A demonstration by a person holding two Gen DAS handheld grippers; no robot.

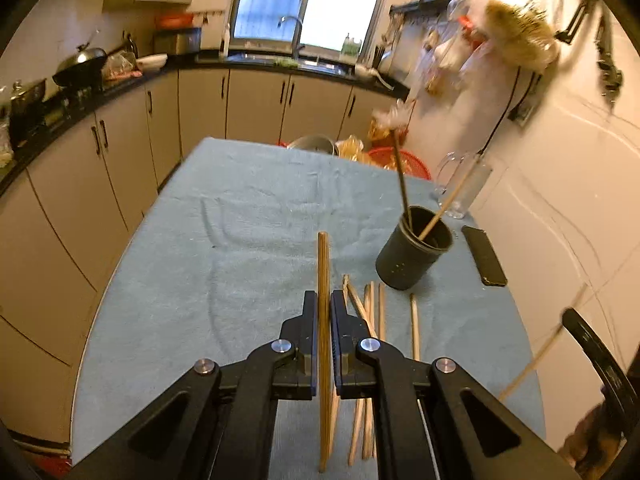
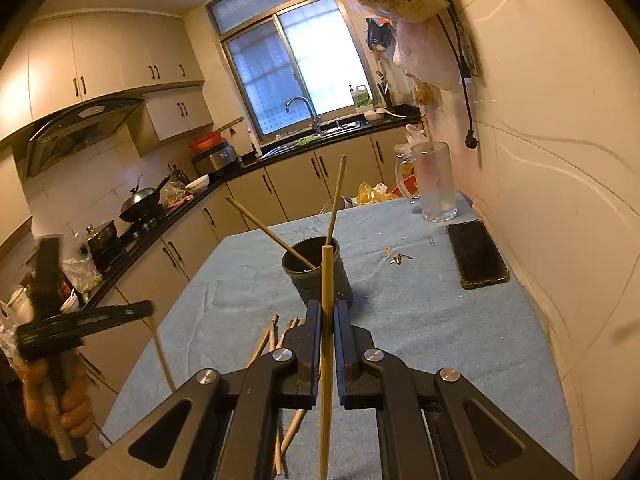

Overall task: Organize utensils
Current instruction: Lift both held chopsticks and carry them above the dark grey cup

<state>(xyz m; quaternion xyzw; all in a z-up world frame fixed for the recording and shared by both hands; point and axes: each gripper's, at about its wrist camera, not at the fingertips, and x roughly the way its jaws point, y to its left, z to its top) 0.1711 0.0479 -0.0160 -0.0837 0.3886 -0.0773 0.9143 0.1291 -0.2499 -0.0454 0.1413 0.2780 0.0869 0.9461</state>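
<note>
Black phone (image 2: pixel 478 254) and glass mug (image 2: pixel 434 180) flank dark holder (image 2: pixel 316 276)

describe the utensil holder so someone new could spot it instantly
Start at the blue-covered table running toward the window. Near its right side, between the loose chopsticks and the glass mug, stands the black cylindrical cup. It is the only dark, opaque container, with two chopsticks leaning out; the phone lies flat beside it.
</note>
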